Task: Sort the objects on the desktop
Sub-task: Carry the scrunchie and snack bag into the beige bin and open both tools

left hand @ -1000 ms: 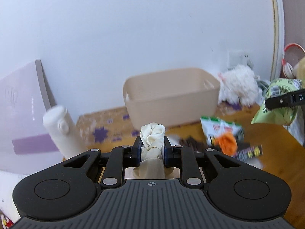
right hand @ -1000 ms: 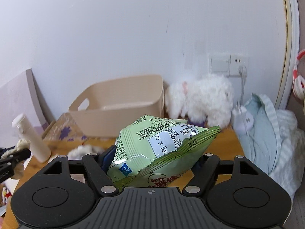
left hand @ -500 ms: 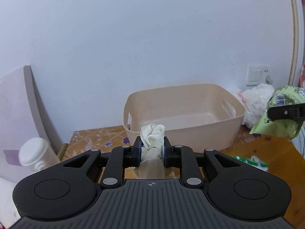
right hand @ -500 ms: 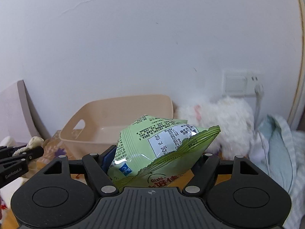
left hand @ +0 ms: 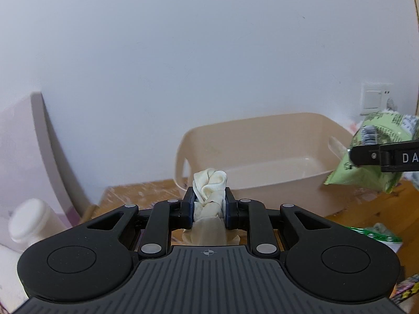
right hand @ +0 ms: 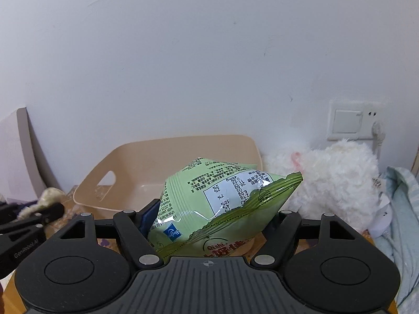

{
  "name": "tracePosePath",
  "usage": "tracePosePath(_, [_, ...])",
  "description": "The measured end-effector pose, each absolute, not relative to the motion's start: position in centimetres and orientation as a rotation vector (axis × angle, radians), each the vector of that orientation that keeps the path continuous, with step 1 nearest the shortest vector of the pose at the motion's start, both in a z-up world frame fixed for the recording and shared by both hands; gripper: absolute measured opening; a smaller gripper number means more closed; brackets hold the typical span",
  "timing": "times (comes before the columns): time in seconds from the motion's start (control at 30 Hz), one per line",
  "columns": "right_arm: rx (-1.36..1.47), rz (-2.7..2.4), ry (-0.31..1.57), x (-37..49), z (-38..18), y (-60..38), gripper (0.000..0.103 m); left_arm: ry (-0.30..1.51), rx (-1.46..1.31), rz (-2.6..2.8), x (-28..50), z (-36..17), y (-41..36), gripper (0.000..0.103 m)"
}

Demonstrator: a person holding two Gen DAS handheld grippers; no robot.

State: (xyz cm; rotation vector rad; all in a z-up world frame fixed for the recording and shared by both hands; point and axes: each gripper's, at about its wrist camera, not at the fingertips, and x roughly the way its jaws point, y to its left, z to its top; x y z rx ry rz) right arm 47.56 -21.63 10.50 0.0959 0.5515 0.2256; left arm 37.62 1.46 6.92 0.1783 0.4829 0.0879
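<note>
My left gripper is shut on a cream twisted cloth bundle, which sticks up between the pads just in front of the beige plastic bin. My right gripper is shut on a puffy green snack bag, held near the bin's right front corner. In the left wrist view the snack bag hangs at the right edge beside the bin, pinched by a black finger of the other gripper. The bin's inside looks bare where it shows.
A white fluffy toy lies right of the bin under a wall socket. Light blue cloth sits at far right. A white bottle and a leaning board stand left. Snack packets lie on the wooden desk.
Both grippers have moved forward toward the bin, which now looks larger and nearer in both views. The desk packets have slid out of the left wrist view's centre. Both grips are unchanged.
</note>
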Motion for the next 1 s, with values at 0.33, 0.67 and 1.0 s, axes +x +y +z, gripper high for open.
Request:
tracePosePath(0.33, [0.083, 0.136, 0.488, 49.3, 14.4, -21.4, 0.073, 0.422, 0.230, 0.134, 40.1, 10.4, 0.0, 0.021])
tracePosePath(0.67, [0.163, 0.131, 0.538, 56.6, 12.6, -21.1, 0.073, 0.422, 0.164, 0.188, 47.3, 7.2, -0.4, 0.020])
tracePosePath(1.0, [-0.115, 0.185, 0.774, 60.0, 6.6, -16.7, 0.084, 0.630, 0.046, 0.112, 51.7, 1.2, 0.5, 0.023])
